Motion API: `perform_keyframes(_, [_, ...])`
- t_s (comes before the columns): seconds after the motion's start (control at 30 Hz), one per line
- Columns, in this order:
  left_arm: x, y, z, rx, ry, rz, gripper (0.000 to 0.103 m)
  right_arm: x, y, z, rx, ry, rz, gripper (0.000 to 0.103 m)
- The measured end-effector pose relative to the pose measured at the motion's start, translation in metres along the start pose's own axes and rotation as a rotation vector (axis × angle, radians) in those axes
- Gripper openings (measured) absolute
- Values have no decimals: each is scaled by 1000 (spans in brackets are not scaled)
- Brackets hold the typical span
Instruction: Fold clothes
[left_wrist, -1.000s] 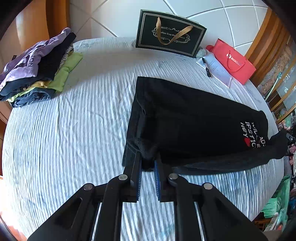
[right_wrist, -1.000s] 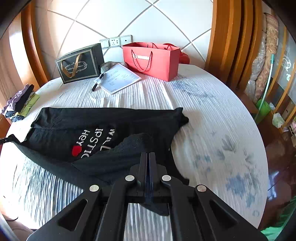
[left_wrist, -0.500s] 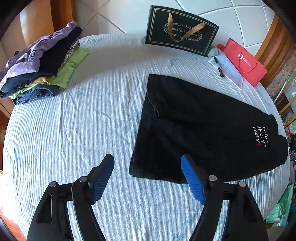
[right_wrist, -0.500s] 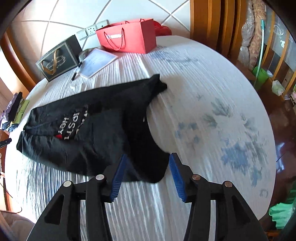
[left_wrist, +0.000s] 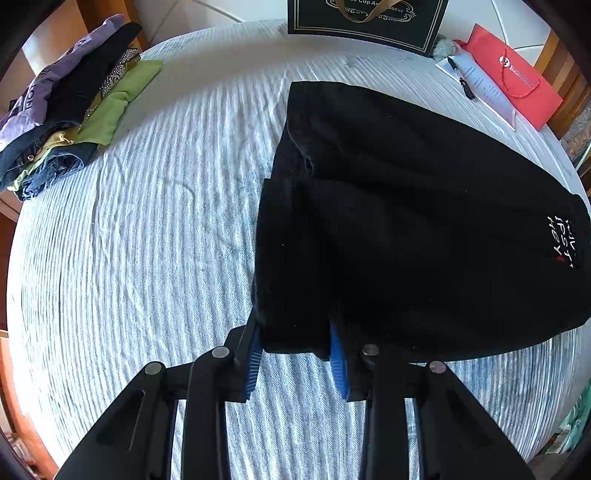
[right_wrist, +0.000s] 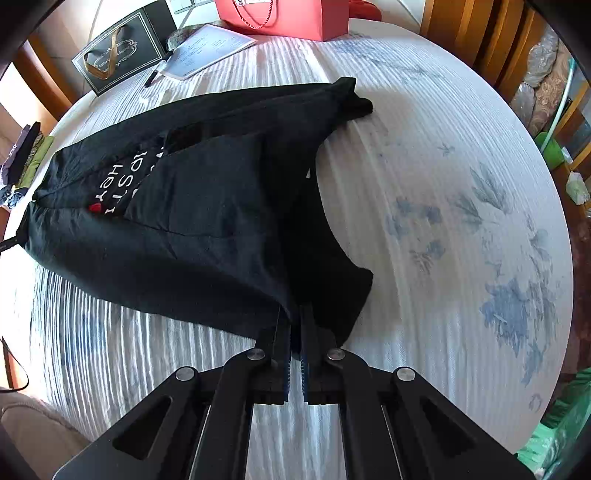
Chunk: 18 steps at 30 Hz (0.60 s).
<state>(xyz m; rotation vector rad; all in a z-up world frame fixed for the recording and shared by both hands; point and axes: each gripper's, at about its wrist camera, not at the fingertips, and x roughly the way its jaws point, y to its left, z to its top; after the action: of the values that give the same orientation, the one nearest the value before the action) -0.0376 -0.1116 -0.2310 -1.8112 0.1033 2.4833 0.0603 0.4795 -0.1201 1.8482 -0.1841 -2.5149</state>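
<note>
A black T-shirt with white lettering and a red heart lies folded lengthwise on the white ribbed tablecloth. My left gripper is open, its blue pads on either side of the shirt's near hem corner. In the right wrist view the same shirt shows its other end. My right gripper is shut on the near edge of the black T-shirt and lifts it slightly; the cloth hangs around the fingers.
A pile of folded clothes sits at the far left. A black gift bag, a red gift bag, a paper sheet and a pen stand at the table's back.
Both grippers let go of the shirt and opened half a second ago. Now both are back at the near edge; the right has closed on it, the left has narrowed around the hem corner.
</note>
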Motion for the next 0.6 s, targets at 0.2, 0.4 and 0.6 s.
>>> perform_keyframes(0.2, [-1,1,1,-27,27,25,40,4,-33,-26,26,130,-11,37])
perform_keyframes(0.4, [-47,4,11,-81,-106,-15,62,-49,-19,8,-27,-64,69,38])
perform_keyframes(0.6, [-34,-8,30,-55,-92,-39,70,-24,-8,65,32,-51,135,48])
